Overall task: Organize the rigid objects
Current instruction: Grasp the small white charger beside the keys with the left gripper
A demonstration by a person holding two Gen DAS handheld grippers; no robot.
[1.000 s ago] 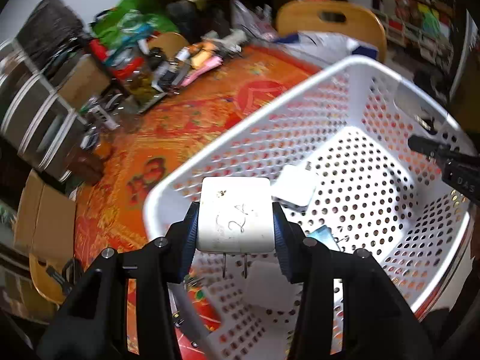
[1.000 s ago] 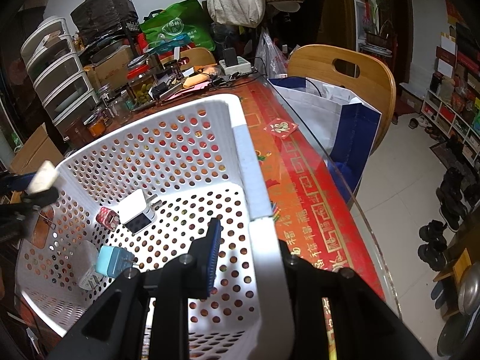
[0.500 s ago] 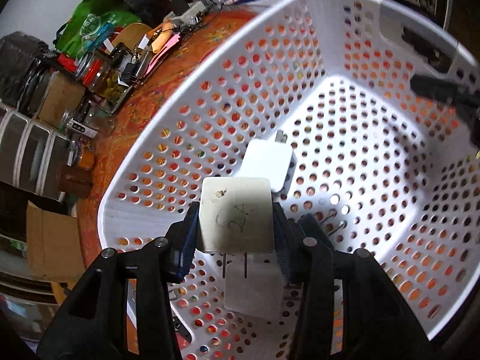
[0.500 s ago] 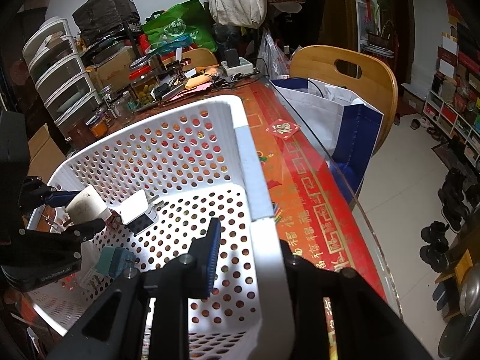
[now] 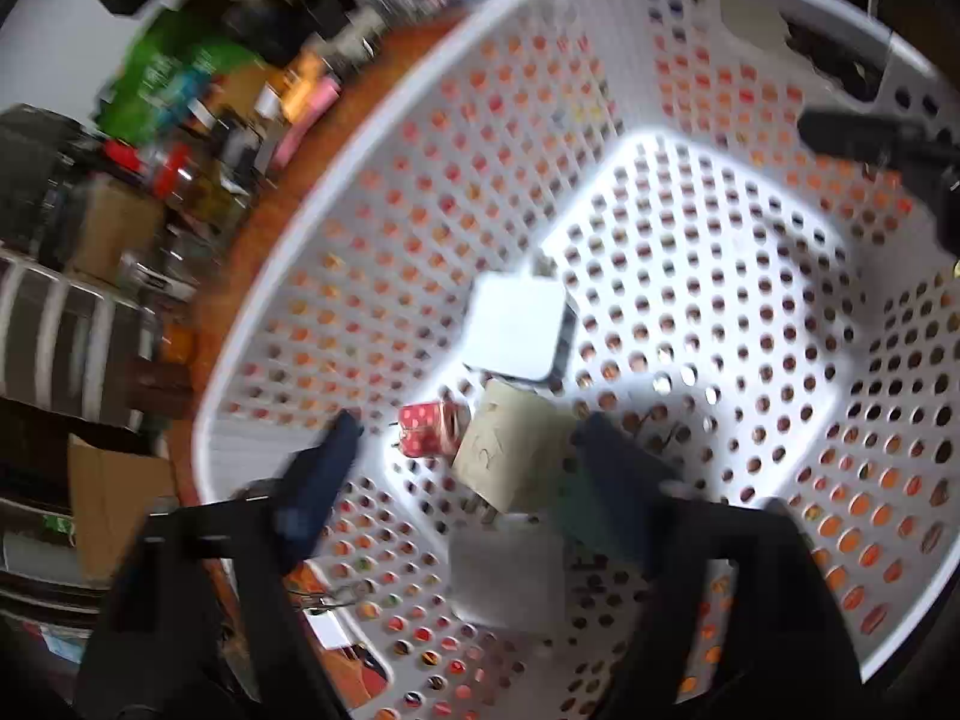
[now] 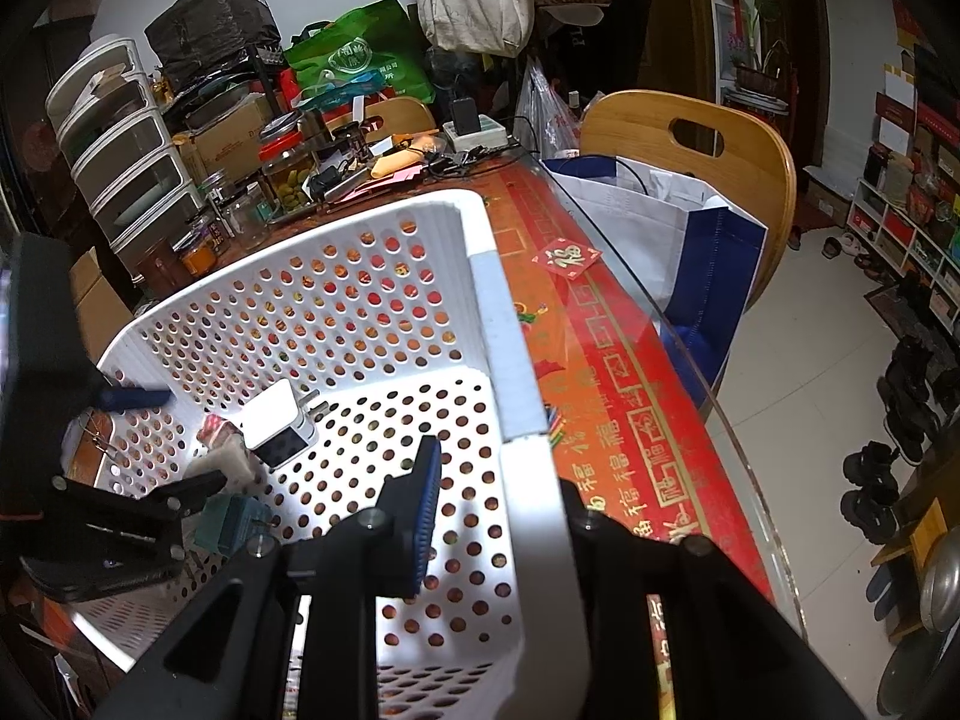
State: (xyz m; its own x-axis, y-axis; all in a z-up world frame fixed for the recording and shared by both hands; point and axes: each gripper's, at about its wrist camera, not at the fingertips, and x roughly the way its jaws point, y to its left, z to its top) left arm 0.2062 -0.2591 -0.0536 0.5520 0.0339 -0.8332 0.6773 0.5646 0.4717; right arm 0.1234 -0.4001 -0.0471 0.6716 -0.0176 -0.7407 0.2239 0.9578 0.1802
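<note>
My left hand-held gripper (image 5: 465,456) points steeply down into the white perforated basket (image 5: 384,222), and its jaws are opening. The cream charger with handwriting on it (image 5: 510,456) sits between the fingers, tilted, with its prongs toward me. The left finger stands clear of it; whether the right finger touches it, I cannot tell through the blur. The charger lies on the basket floor, just beside a small red dotted plug (image 5: 423,429), a white adapter (image 5: 519,333), a teal plug (image 6: 231,519) and a grey-white block (image 5: 507,576).

My right hand-held gripper (image 6: 486,516) is clamped on the basket's near rim, one blue pad inside the wall.

The basket sits on the counter (image 6: 606,372) with its red patterned cloth. Jars (image 6: 288,171), boxes and a green bag (image 6: 357,63) crowd its far end. A wooden chair (image 6: 690,144) with a white-and-blue bag (image 6: 678,246) stands beside it.
</note>
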